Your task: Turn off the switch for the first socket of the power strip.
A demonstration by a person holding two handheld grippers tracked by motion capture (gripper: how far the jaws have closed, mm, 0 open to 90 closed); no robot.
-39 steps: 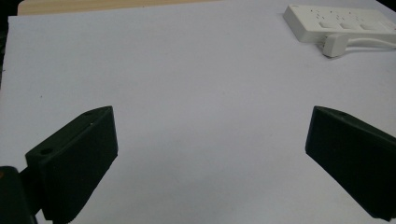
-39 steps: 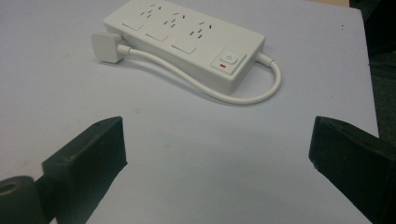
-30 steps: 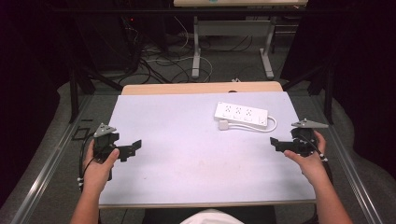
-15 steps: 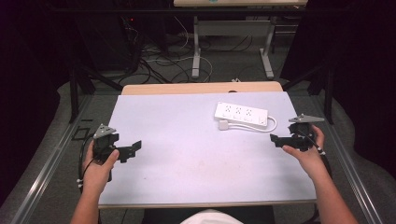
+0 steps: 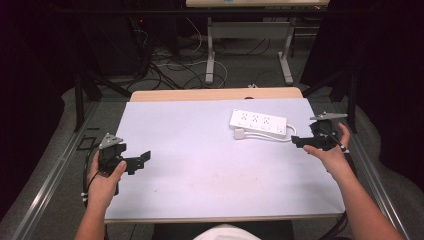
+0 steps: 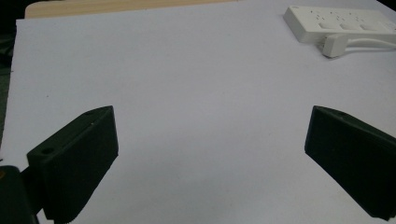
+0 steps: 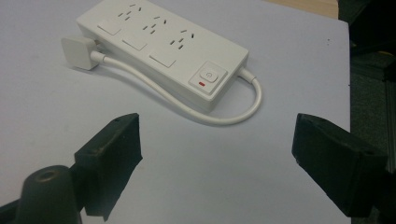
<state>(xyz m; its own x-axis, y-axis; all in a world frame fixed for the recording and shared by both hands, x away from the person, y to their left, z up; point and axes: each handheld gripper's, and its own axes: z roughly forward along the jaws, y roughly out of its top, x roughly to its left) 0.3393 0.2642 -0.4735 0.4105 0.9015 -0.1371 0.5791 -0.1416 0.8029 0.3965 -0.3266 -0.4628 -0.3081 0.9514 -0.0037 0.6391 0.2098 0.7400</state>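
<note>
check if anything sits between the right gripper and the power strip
Nothing visible does. The right gripper has its jaws open toward the power strip, with only bare table and the strip's own white cord between them.

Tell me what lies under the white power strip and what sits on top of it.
The power strip lies flat on the pale sheet covering the table. Its top carries socket rows and a power button; nothing rests on it. Its cord loops beside it to the plug. The sheet directly beneath is hidden.

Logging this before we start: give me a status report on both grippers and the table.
Left gripper open, empty. Right gripper open, empty, facing the white power strip. Its cord loops between them.
</note>
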